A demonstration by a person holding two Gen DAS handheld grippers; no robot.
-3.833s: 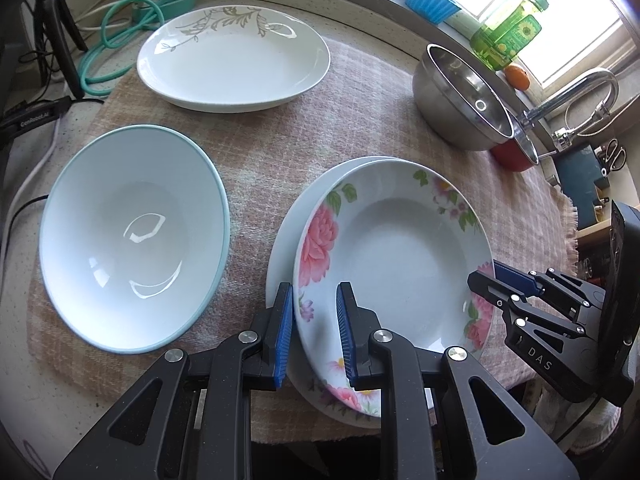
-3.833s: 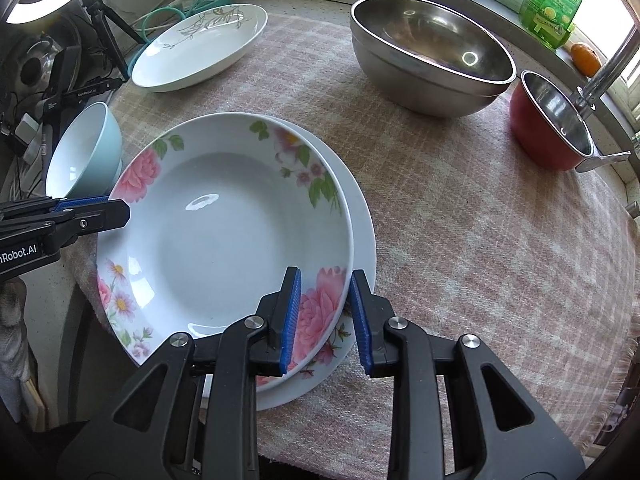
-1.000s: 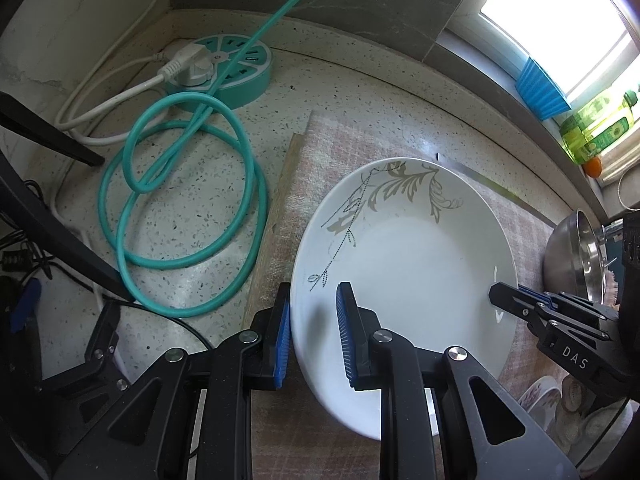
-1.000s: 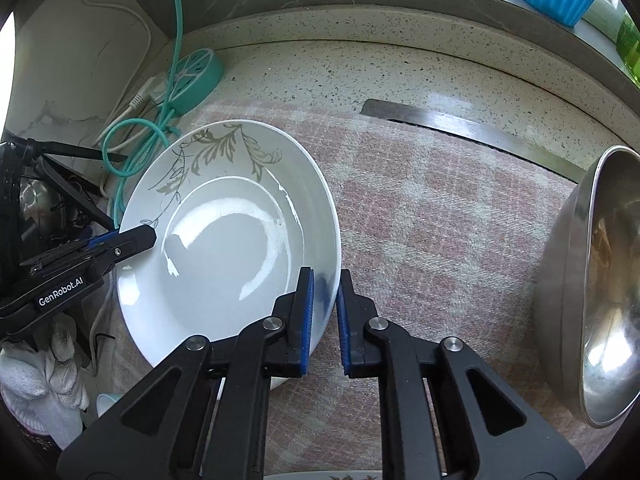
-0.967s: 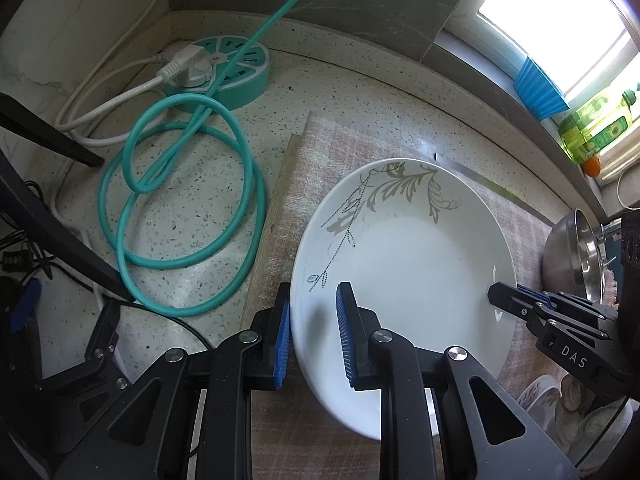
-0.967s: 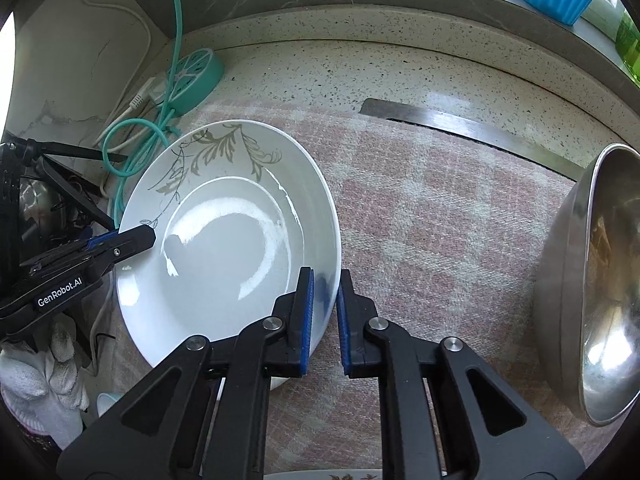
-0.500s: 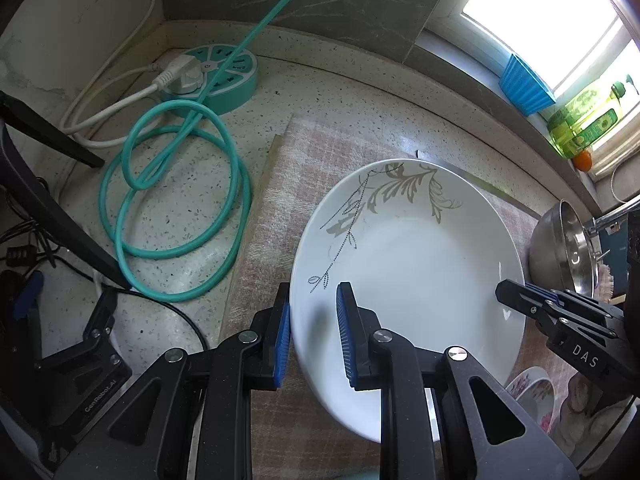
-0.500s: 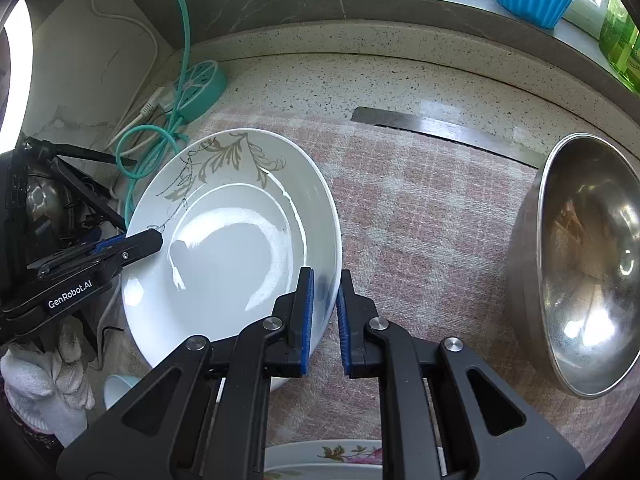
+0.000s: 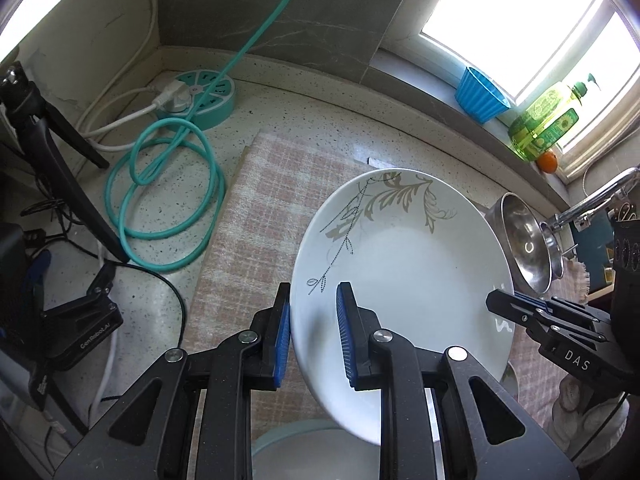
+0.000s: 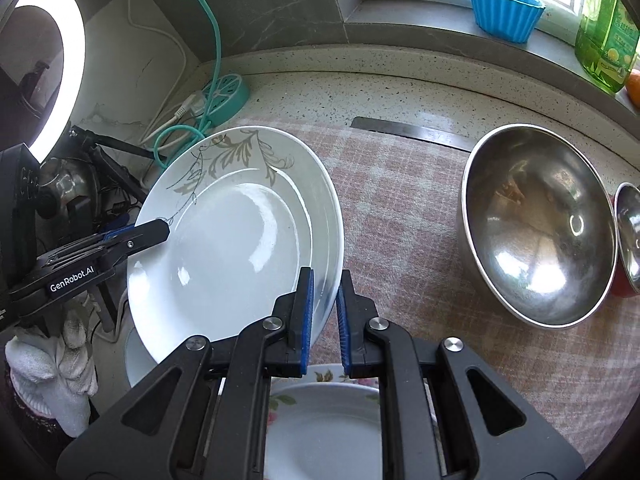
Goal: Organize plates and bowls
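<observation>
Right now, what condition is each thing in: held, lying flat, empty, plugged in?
Leaf-patterned plate: lifted off the cloth, tilted, gripped at opposite rim edges.
Left tool: shut on the plate's rim.
Right tool: shut on the plate's rim.
Steel bowl: upright on the checked cloth, empty.
Floral plate: lying flat, empty.
Round power strip: white plug inserted.
Blue cup: upright on the sill.

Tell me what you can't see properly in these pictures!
- Flowered plate, right wrist view: the right gripper and bottom edge hide most of it.
- Teal-rimmed bowl, left wrist view: covered by the leaf-pattern plate and left gripper.
- Red pot, right wrist view: cut off by the edge.
</observation>
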